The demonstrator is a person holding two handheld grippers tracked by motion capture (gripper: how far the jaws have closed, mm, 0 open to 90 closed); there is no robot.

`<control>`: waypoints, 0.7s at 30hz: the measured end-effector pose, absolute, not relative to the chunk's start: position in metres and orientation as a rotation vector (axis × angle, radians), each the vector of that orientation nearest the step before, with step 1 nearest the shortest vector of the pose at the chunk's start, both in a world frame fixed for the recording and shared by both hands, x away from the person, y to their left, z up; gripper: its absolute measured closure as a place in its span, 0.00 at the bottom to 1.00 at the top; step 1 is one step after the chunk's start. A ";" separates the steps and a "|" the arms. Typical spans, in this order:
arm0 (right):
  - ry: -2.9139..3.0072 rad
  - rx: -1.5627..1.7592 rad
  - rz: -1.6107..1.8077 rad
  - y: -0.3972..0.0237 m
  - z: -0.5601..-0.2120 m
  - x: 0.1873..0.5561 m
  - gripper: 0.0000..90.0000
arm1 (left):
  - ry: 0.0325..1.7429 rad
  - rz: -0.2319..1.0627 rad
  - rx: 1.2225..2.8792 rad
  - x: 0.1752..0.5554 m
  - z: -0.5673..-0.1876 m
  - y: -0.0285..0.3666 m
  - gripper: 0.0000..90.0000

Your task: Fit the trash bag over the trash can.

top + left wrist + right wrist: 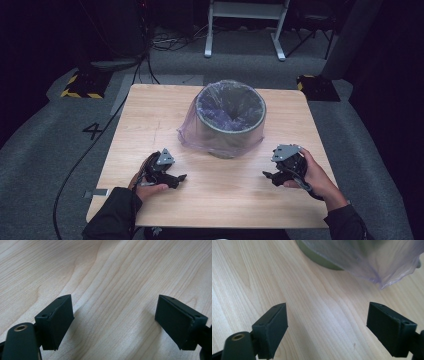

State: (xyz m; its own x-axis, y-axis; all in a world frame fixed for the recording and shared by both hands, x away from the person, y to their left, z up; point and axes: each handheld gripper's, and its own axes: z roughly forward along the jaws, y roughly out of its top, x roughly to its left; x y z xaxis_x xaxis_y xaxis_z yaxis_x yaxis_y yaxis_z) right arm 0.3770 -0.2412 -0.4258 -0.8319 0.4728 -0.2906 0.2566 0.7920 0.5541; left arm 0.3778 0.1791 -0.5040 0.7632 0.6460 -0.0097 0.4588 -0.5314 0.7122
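Observation:
A grey-green bin (231, 125) lined with a translucent purple bag (200, 131) stands at the middle of the wooden table (150, 115); the bag's edge hangs down over the bin's outside. My left gripper (181, 178) rests low over the table at the front left, open, with bare wood between its pads (58, 320). At the front right my right gripper (267, 176) is open too, nothing between its pads (273, 327). In the right gripper view the bin's base (319, 258) and the bag's loose hem (387, 267) lie just ahead.
The table sits on grey carpet. A black cable (90, 150) runs along the floor at the left. A white frame's legs (245, 30) stand behind the table, and yellow-black striped bases (82, 85) sit at the far corners.

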 end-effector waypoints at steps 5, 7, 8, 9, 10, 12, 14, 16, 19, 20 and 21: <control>2.572 0.567 0.684 -0.245 -0.436 0.375 0.19 | 0.821 0.331 2.227 0.378 -0.504 0.179 0.16; 2.572 0.571 0.678 -0.247 -0.440 0.374 0.19 | 0.821 0.331 2.227 0.378 -0.504 0.179 0.16; 2.572 0.574 0.678 -0.249 -0.442 0.374 0.19 | 0.821 0.331 2.227 0.378 -0.504 0.179 0.16; 2.574 0.581 0.675 -0.250 -0.443 0.373 0.19 | 0.821 0.331 2.227 0.378 -0.504 0.179 0.16; 2.576 0.584 0.675 -0.251 -0.445 0.373 0.19 | 0.821 0.331 2.227 0.378 -0.504 0.179 0.16; 2.573 0.601 0.677 -0.254 -0.448 0.372 0.19 | 0.821 0.331 2.227 0.378 -0.504 0.179 0.16; 2.574 0.614 0.675 -0.256 -0.451 0.371 0.19 | 0.821 0.331 2.227 0.378 -0.504 0.179 0.16; 2.572 0.629 0.683 -0.260 -0.453 0.370 0.19 | 0.821 0.331 2.227 0.378 -0.504 0.179 0.16; 2.562 0.656 0.691 -0.264 -0.457 0.368 0.19 | 0.821 0.331 2.227 0.378 -0.504 0.179 0.16; 2.557 0.666 0.700 -0.266 -0.459 0.368 0.19 | 0.821 0.331 2.227 0.378 -0.504 0.179 0.16; 2.555 0.672 0.705 -0.268 -0.459 0.367 0.19 | 0.821 0.331 2.227 0.378 -0.504 0.179 0.16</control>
